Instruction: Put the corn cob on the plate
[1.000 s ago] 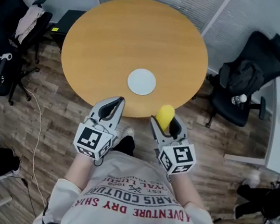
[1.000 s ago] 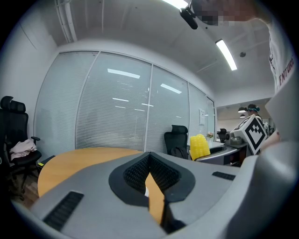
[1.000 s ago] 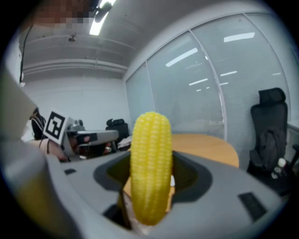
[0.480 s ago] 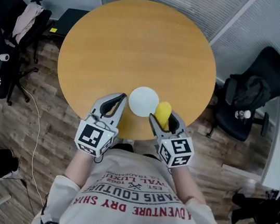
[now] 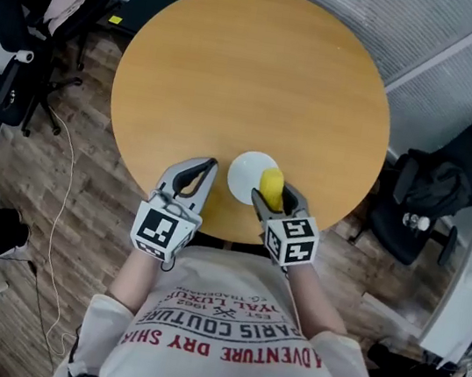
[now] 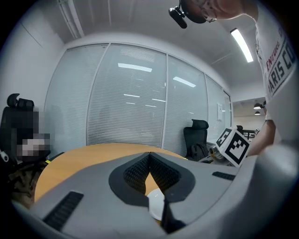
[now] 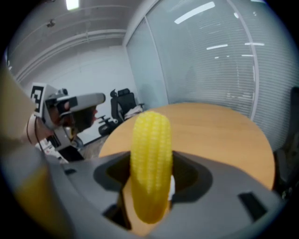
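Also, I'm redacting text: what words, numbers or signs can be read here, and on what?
"PARIS COUTURE": person's shirt, upside down in the head view.
"ADVENTURE DRY SHIR": same shirt, cut off.
"YAL LUXU": same shirt, ends hidden.
Smaller shirt print: too small to read.
Cubes on left gripper and right gripper (holding the corn cob): square markers, no letters.

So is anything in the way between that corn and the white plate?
Nothing visible is. The right gripper holds the corn cob over the plate's right part, and the plate is bare. The left gripper sits off to the side, shut and empty.
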`<state>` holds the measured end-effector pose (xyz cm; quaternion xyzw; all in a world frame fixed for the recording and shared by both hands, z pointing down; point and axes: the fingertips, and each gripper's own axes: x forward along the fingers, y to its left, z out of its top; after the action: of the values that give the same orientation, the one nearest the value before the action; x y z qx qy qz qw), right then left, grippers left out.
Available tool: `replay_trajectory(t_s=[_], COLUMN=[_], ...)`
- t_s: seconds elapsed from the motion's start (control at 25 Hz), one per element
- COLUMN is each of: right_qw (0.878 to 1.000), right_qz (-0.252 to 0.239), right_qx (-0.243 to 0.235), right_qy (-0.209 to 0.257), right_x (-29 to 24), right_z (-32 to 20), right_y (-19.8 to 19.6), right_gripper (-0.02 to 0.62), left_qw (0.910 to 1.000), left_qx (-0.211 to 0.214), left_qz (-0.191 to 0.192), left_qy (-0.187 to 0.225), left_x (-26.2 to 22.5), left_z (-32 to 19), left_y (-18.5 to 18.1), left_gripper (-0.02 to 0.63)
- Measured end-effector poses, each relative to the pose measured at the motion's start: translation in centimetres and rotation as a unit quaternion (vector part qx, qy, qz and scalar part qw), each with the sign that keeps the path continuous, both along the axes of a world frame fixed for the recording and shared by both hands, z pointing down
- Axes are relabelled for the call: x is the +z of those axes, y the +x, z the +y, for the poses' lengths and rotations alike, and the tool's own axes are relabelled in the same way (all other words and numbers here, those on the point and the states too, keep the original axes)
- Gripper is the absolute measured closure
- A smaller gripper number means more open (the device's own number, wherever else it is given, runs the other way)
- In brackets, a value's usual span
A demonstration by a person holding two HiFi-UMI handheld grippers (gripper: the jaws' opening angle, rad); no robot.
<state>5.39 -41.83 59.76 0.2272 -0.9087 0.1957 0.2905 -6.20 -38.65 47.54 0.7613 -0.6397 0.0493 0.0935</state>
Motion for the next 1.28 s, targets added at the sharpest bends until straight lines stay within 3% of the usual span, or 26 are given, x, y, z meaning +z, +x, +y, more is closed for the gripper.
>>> replay_trajectory(t_s=[0.24,0.52,0.96,1.28], right_qw=[0.996,0.986,0.973,0.974], right_qz=[0.051,0.09,0.129,0.135], right_qx=[-0.057,-0.11,-0.122,-0.125], right_qy=[-0.05,-0.083,-0.146,-0.133], right_x=[4.0,7.9,12.3,12.6], right_z=[-0.7,-0.8,-1.0,-0.8], right_y=[-1.3,-3.4,-4.9,-5.1], right_gripper=[0.325,0.325,0.325,0.325], left_qw=[0.9986,0.9975,0.9941,0.9928], left_qx=[-0.045,-0.058,-0.089,-0.1], left_qz=[0.018,0.03,0.037,0.04], left_qy=[-0.022,-0.027,-0.049,-0.052], left_x=[1.6,2.4,4.0,4.3], left_z=[0.0,0.5,1.2,1.3], left_y=[-0.5,-0.3,-1.2,-1.6], left_gripper=[0.572,0.572,0.572,0.572])
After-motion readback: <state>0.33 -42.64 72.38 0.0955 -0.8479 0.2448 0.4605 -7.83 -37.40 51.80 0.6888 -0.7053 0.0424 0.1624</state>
